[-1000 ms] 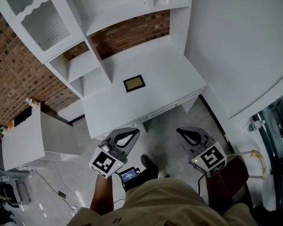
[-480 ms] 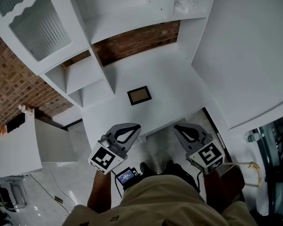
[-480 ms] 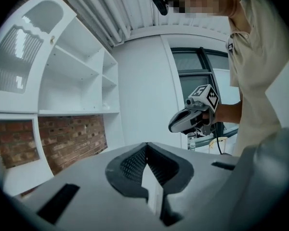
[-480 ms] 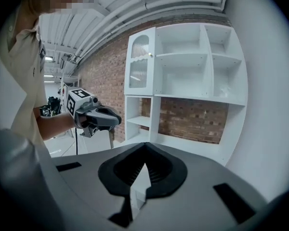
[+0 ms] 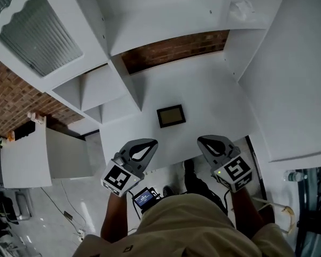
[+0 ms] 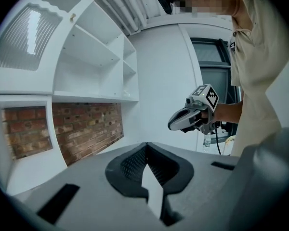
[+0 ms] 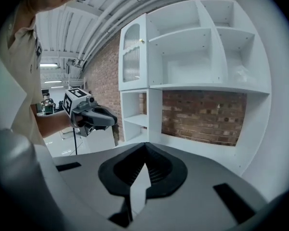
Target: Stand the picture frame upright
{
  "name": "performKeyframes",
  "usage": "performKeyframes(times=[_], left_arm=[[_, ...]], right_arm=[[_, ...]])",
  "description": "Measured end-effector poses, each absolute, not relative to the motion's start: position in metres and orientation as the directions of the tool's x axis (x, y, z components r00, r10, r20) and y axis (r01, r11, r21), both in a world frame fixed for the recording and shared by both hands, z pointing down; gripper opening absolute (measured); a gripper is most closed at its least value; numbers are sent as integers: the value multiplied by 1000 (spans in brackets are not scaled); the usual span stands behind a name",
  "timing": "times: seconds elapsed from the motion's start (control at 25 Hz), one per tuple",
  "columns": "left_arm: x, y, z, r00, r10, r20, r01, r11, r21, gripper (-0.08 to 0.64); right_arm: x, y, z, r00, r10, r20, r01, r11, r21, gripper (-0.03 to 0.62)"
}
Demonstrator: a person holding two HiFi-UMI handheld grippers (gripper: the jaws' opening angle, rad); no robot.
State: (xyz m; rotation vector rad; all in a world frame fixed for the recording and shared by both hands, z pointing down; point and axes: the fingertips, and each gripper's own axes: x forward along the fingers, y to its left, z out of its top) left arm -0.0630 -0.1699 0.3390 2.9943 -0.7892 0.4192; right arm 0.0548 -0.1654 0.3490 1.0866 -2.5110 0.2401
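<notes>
Picture frame point(image 5: 171, 115) lies flat, face up, on the white table point(image 5: 214, 90), out from the brick wall point(image 5: 171, 47) and just ahead of the gap between the two grippers. The step in hand is the approach, and nothing is touched yet. The left gripper point(image 5: 145, 144) and the right gripper point(image 5: 207, 141) hover at the table's near edge, each with its fingers clenched together on nothing. Next, I judge, one pair of fingers must part and take an edge of the frame to tip it up while the other gripper steadies it. A frame lying flat offers little to catch. Against a second ago, the frame keeps its place on the table. The grippers, then over the floor and well apart from it, are now near it.
</notes>
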Motion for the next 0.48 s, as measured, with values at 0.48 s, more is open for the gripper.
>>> performKeyframes(times=[0.48], left_arm=[[-63,-323,477,712,-562,422,-662,-737,136,8]], right_arm=[[63,-337,474,-651,-480,588,-639,765,-83,6]])
